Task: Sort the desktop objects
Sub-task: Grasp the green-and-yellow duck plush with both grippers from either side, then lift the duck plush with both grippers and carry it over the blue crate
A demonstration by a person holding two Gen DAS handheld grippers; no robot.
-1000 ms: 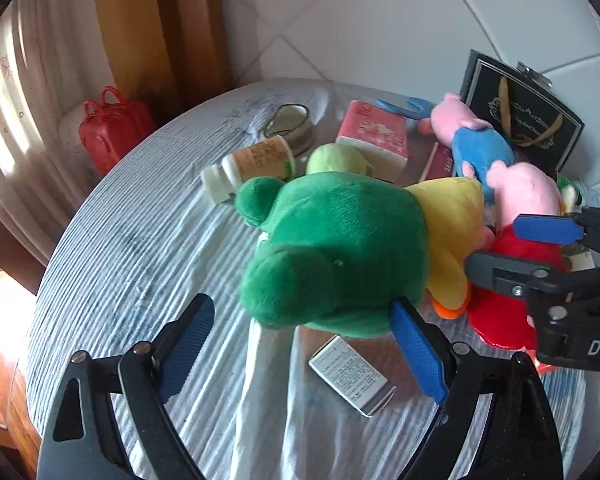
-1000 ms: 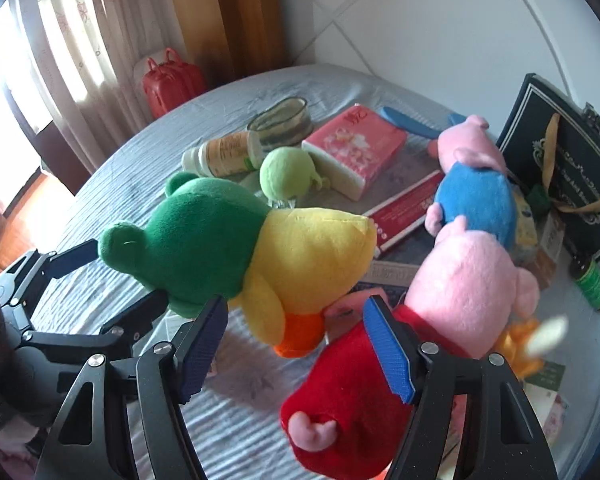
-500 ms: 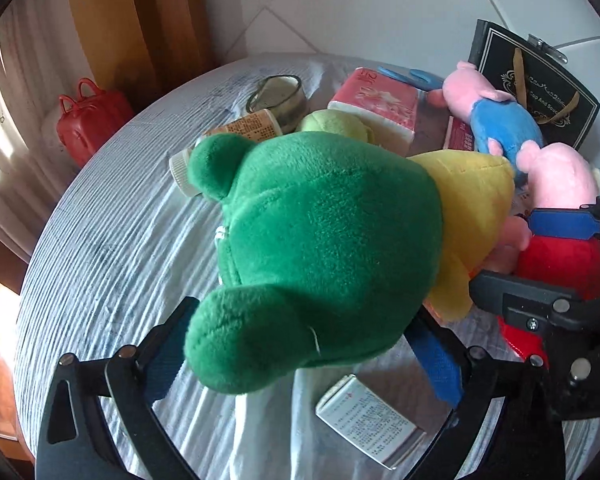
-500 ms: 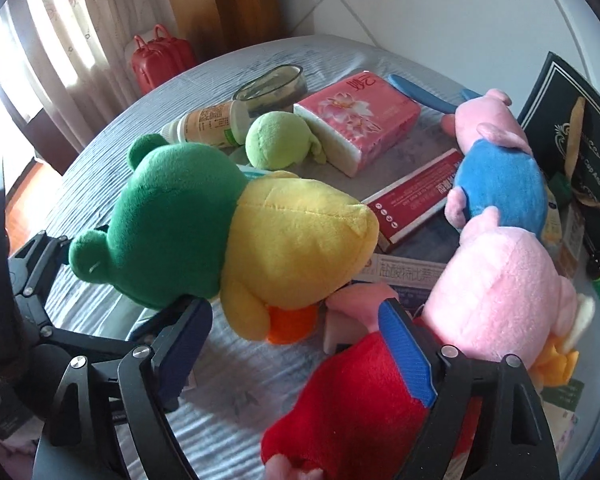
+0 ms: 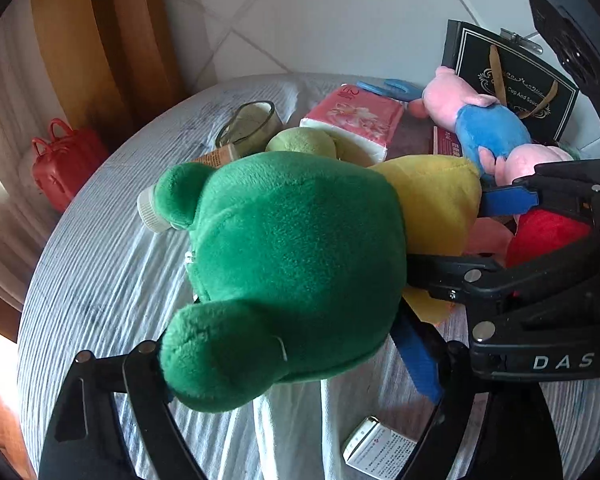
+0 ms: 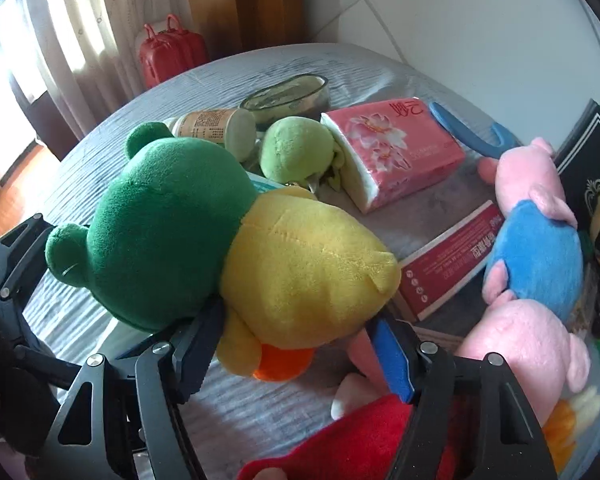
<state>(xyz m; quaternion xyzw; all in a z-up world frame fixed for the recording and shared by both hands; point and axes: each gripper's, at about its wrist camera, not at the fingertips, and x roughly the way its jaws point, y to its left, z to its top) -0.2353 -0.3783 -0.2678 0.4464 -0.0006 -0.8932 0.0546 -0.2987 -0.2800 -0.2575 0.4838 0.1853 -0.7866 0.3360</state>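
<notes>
A plush frog with a green head (image 5: 296, 256) and a yellow body (image 6: 308, 268) lies on the grey striped tablecloth (image 5: 100, 272). My left gripper (image 5: 288, 364) is open, one finger on each side of the green head. My right gripper (image 6: 296, 344) is open around the yellow body and shows at the right of the left wrist view (image 5: 500, 240). A pink pig plush in red (image 6: 520, 344) lies just right of it. A pig plush in blue (image 6: 536, 248) lies beyond.
A pink tissue pack (image 6: 396, 148), a small green plush (image 6: 296, 152), a bottle lying down (image 6: 216, 128), a glass dish (image 6: 288, 96), a red box (image 6: 448, 264), a blue comb (image 6: 472, 136), a black gift bag (image 5: 512, 80), a small white box (image 5: 380, 448). A red case (image 6: 172, 52) stands off the table.
Both grippers have moved forward onto the plush frog. The left now straddles the green head, the right has shifted left from the red pig to the yellow body.
</notes>
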